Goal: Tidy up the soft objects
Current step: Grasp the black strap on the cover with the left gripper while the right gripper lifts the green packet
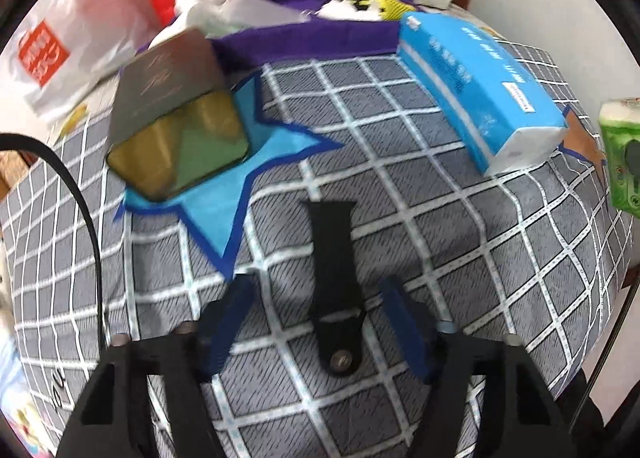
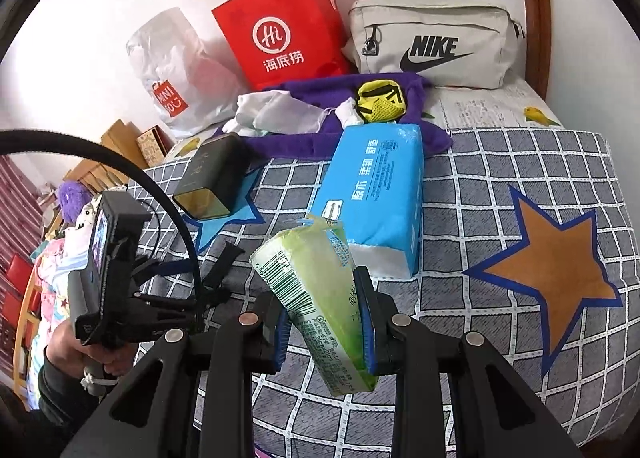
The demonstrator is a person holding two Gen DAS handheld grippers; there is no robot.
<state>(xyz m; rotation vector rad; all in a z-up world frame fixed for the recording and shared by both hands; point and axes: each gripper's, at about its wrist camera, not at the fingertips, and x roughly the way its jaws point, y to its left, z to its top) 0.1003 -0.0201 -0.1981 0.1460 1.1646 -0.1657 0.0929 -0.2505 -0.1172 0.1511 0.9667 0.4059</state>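
Green plastic wrapping covers the small tissue pack (image 2: 320,298), and the right gripper (image 2: 324,322) is clamped on it: the blue pads (image 2: 366,322) press its two long sides and the pack hangs tilted above the bed cover (image 2: 500,193), near its front edge. I think it is held this way, across the narrow width, because a soft pack gives under pressure and the wider side would not fit between the jaws.

The left gripper (image 1: 316,330) points down at a black strap (image 1: 334,282) that lies flat on the checked cover, toward the left part of the bed. Its jaws stand apart on both sides of the strap's lower end and the pads (image 1: 408,334) do not press it, so the strap is between them but not gripped. The left view is blurred, so I cannot tell if the tips touch the cloth.

The blue tissue pack (image 2: 380,197) lies in the middle of the bed, one end on the purple cloth (image 2: 304,145). A dark tin box (image 2: 212,177) rests on the blue star (image 2: 216,230) nearer the left edge. At the head edge, against the wall, stand a red paper bag (image 2: 280,29), a white plastic bag (image 2: 172,69) and a beige pouch (image 2: 432,45); probably the soft things should go there or together in one group.
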